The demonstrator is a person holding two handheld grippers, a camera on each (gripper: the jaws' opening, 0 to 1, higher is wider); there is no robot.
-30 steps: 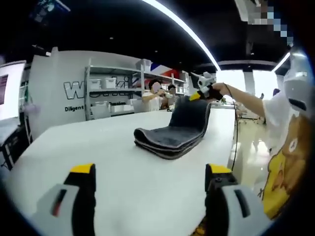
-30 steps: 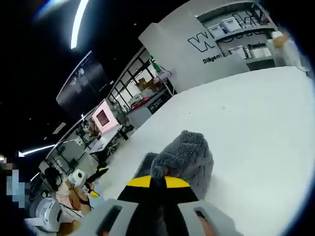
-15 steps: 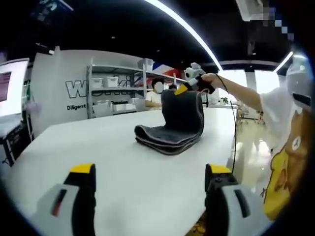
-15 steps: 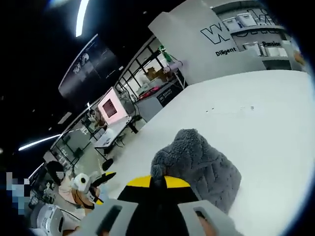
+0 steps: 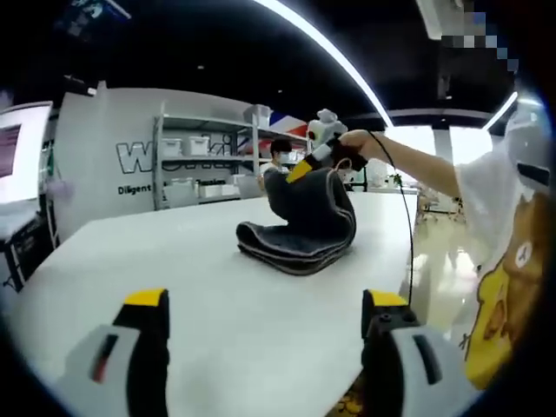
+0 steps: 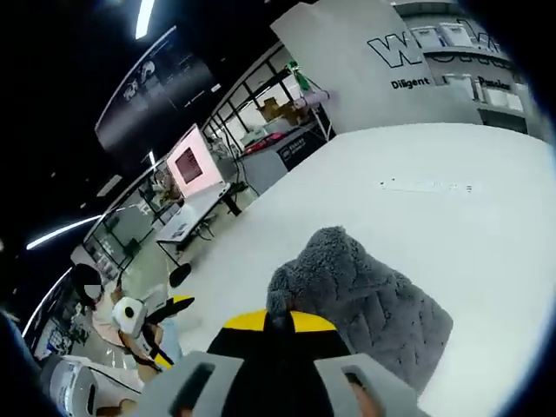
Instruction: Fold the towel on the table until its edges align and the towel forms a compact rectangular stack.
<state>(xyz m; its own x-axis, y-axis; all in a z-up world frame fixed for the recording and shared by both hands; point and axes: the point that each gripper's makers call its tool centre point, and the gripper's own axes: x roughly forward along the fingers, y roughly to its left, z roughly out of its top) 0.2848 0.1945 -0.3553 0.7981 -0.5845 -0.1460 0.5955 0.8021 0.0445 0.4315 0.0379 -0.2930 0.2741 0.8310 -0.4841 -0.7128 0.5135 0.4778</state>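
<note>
1. In the left gripper view I see my left gripper [image 5: 265, 314] low over the white table [image 5: 156, 261], its yellow-tipped jaws spread wide with nothing between them.
2. The dark grey towel [image 5: 300, 228] lies on the table ahead of those jaws, at about 12 o'clock, as a stack of folded layers. One end is lifted up off the stack and curls over it.
3. My right gripper [image 5: 306, 162] holds that lifted end, coming in from 1 o'clock with a hand [image 5: 352, 146] behind it.
4. In the right gripper view the right gripper [image 6: 279, 323] has its jaws pressed together, pinching the fluffy towel [image 6: 365, 304] edge. The cloth bunches just above the yellow tips and drapes toward 4 o'clock onto the table [image 6: 452, 217].
5. Shelving [image 5: 204, 161] with white bins stands beyond the table.
</note>
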